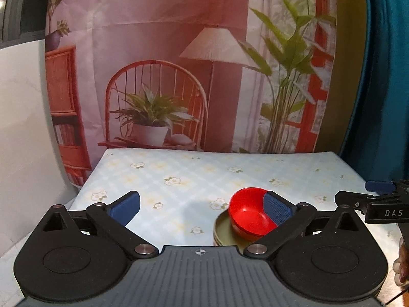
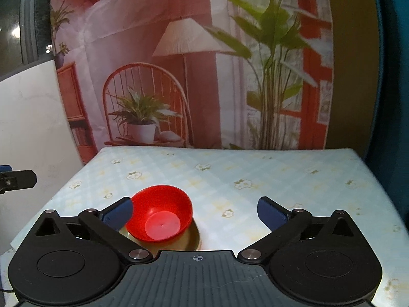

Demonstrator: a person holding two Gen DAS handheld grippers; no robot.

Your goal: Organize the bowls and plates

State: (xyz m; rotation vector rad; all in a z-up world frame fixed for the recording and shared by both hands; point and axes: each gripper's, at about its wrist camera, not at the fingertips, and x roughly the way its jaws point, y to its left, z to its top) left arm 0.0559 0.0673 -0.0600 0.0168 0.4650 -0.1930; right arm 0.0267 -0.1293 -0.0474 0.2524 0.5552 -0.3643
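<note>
A printed backdrop (image 1: 194,64) of a pink room with a lamp, a rattan chair and potted plants hangs behind the table (image 1: 204,174), which is covered in a pale blue checked cloth with small white flowers. Near the front edge of the table sits a stack of olive-green plates (image 2: 190,240), and a red bowl (image 2: 161,213) rests on top of the stack, tilted rather than level. The left gripper (image 1: 202,206) hovers over the table with its blue-padded fingers spread wide and nothing between them; in its own view the right pad overlaps the bowl's rim, though contact cannot be judged. The right gripper (image 2: 195,211) is likewise spread wide and empty, its left pad just beside the bowl.
</note>
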